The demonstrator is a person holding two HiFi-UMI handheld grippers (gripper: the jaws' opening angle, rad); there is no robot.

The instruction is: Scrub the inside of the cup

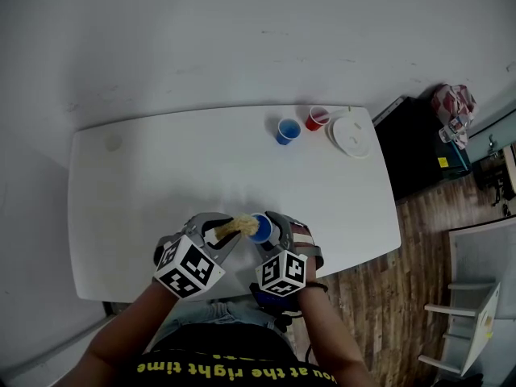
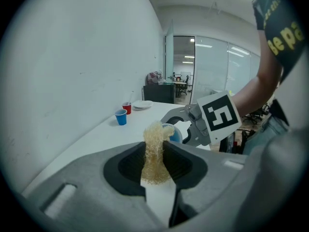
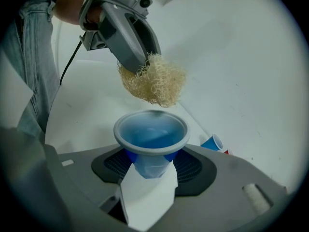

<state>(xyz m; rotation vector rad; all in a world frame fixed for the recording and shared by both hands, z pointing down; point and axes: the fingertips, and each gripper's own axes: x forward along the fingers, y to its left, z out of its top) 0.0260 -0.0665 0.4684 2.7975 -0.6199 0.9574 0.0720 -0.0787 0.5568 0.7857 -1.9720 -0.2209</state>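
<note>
My right gripper (image 3: 150, 164) is shut on a blue cup (image 3: 150, 140), held above the near edge of the white table (image 1: 161, 184), its open mouth turned toward the left gripper. My left gripper (image 2: 155, 164) is shut on a tan fibrous scrubber (image 2: 155, 151). In the right gripper view the scrubber (image 3: 153, 85) hangs just above the cup's rim, outside the cup. In the head view the scrubber (image 1: 239, 228) touches or nearly touches the cup (image 1: 262, 227) between the left gripper (image 1: 222, 234) and the right gripper (image 1: 274, 234).
At the table's far right stand a second blue cup (image 1: 287, 130), a red cup (image 1: 316, 118) and a stack of white plates (image 1: 352, 134). A dark cabinet (image 1: 419, 147) stands past the table's right end, on wood flooring.
</note>
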